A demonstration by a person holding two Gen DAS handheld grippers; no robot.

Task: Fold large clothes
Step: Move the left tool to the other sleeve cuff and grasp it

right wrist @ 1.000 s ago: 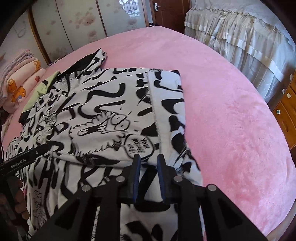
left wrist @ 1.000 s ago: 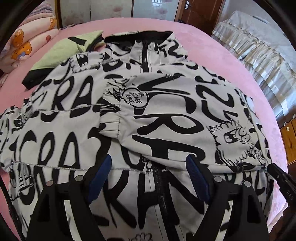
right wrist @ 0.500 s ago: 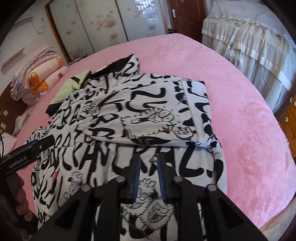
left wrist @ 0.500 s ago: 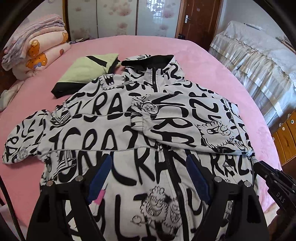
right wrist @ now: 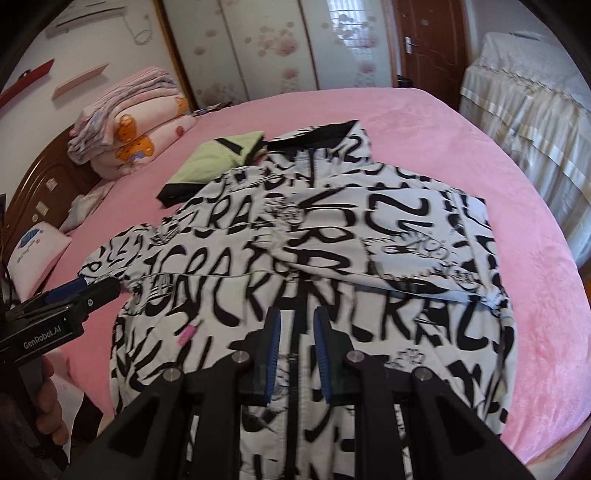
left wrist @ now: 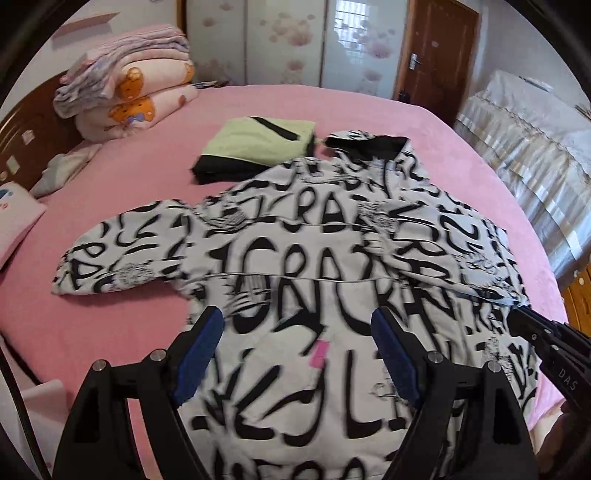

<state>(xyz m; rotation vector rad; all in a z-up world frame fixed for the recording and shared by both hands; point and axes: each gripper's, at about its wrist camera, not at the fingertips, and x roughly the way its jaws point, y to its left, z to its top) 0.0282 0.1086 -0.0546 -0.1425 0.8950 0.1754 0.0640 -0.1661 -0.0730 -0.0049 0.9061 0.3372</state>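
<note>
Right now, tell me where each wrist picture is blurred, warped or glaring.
Left wrist view: the jacket's lettering smears near the left hand-held gripper, the folded green garment stays sharper; fisheye bends the pink bed. Right wrist view: smeared print around the right hand-held gripper; bright daylight at the window; dark vignette in the corners.

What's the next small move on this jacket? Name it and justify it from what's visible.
Probably send the left gripper, open and holding nothing, out to the left sleeve to fold it over the chest. The jacket lies zipped, front up, on the pink bed; its right sleeve is already folded across, while the left one lies spread on the bed. The right gripper hovers narrowly open, holding nothing.
</note>
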